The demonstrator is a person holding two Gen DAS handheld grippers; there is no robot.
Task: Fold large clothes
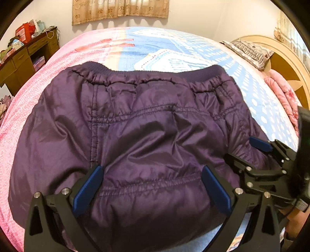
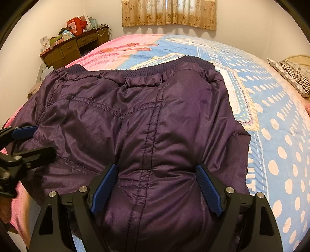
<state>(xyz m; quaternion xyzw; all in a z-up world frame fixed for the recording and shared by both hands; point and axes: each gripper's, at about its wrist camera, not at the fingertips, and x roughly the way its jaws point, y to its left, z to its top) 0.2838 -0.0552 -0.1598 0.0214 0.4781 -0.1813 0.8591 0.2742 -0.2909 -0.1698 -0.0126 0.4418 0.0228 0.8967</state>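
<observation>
A dark purple padded jacket (image 1: 147, 124) lies spread on the bed with its ribbed hem at the far side; it also fills the right wrist view (image 2: 147, 120). My left gripper (image 1: 153, 174) is open, its blue pads either side of a bulge of the jacket's near edge. My right gripper (image 2: 156, 174) is open too, its pads straddling a bunched fold at the near edge. The right gripper shows at the right of the left wrist view (image 1: 251, 153). The left gripper shows at the left edge of the right wrist view (image 2: 29, 141).
The bed (image 2: 271, 135) has a blue dotted and pink cover. A pillow (image 1: 250, 52) and wooden headboard (image 1: 286, 64) are at the right. A cluttered wooden desk (image 2: 71, 48) stands by the far left wall. A curtain (image 2: 168, 13) hangs on the far wall.
</observation>
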